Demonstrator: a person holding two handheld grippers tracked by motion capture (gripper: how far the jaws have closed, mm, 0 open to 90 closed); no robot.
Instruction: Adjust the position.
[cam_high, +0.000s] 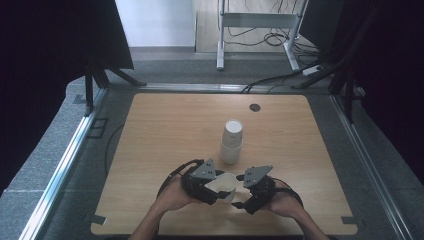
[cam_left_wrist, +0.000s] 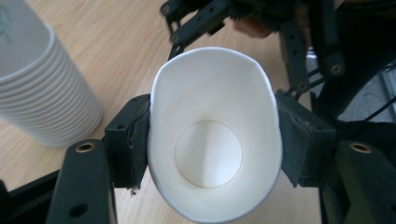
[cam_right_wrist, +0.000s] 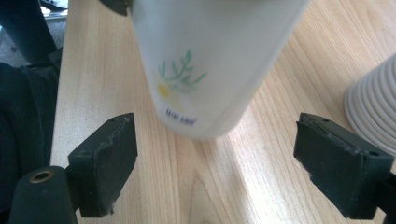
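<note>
White paper cup (cam_left_wrist: 215, 140), printed with a small green sprig and a yellow flower on its outer wall, is held at the near middle of the pale wooden bench (cam_high: 165, 125), lying tipped on its side above the bench top. Left tool (cam_left_wrist: 215, 140) pinches the cup across its wall near the open mouth; the two black pads (cam_left_wrist: 135, 140) press the rim into an oval, and the left gripper view looks straight down the cup to its round base. Right tool (cam_right_wrist: 215, 154) stands just beside the cup's closed end with its jaws spread, one pad (cam_right_wrist: 105, 161) on each side of the base and neither touching it. In the high view the two tools (cam_high: 200, 182) (cam_high: 257, 187) face each other with the cup (cam_high: 223, 185) between them, each carried in a person's hand entering from the bottom edge. Tall stack of white paper cups (cam_high: 232, 141) stands upright on the bench just beyond the tools, close to the held cup yet apart from it. Small dark round cable port (cam_high: 255, 107) sits near the bench's far edge.
</note>
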